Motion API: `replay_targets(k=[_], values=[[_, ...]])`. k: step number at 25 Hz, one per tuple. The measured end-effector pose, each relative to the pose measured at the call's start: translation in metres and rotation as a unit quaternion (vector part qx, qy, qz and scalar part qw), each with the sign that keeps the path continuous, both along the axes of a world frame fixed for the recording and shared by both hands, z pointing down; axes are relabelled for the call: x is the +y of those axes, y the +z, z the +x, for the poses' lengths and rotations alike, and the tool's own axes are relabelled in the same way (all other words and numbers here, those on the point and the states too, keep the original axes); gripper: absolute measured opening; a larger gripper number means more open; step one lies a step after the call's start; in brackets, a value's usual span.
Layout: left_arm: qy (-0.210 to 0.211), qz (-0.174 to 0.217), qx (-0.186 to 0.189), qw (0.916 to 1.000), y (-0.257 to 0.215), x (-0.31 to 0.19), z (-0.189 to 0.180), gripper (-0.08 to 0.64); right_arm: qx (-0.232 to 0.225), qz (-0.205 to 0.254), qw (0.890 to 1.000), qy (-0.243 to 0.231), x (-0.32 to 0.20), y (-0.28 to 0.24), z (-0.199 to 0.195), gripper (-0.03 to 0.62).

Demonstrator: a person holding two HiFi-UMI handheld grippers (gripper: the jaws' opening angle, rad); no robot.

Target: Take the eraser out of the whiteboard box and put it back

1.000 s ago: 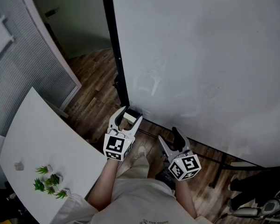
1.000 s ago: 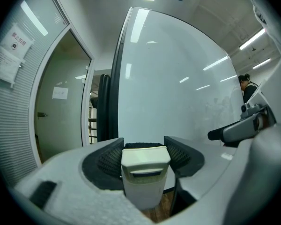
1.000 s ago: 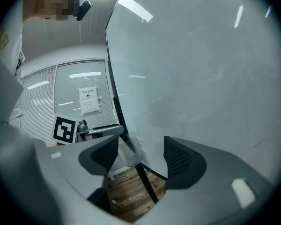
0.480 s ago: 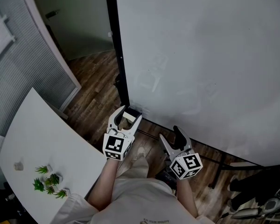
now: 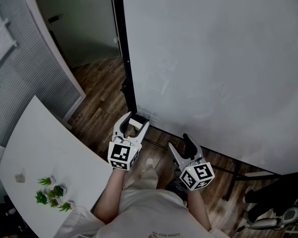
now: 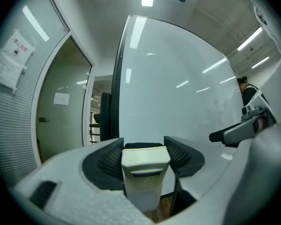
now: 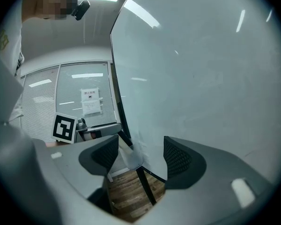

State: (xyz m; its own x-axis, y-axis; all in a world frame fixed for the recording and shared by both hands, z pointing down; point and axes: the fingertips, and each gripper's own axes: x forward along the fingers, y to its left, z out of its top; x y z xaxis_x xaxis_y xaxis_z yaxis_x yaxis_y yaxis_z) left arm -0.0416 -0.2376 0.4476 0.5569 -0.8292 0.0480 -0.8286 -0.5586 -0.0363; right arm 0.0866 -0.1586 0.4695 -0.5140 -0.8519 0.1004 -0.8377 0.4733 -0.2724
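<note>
Centre frame: left gripper point(image 6: 145, 146) pinching the eraser point(image 6: 145, 172) just beside the whiteboard box point(image 5: 144, 119); right gripper point(image 7: 141, 150) fingers spread, nothing between.

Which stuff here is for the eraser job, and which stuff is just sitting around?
For the job: eraser, clamped in the left hand-held gripper; whiteboard; right hand-held gripper, open and empty.
Just lying about: white table; little green plants; paper notice.
</note>
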Motion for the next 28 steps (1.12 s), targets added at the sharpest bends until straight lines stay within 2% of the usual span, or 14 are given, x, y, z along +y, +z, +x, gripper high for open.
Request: replay_targets(k=[15, 28], values=[[-0.005, 0.026, 0.004, 0.9996, -0.023, 0.016, -0.007, 0.265, -0.007, 0.021, 1.000, -0.004, 0.011, -0.012, -0.004, 0.301], [0.006, 0.045, 0.006, 0.9990, -0.045, 0.042, -0.005, 0.265, -0.012, 0.042, 0.999, -0.004, 0.024, -0.029, -0.006, 0.301]])
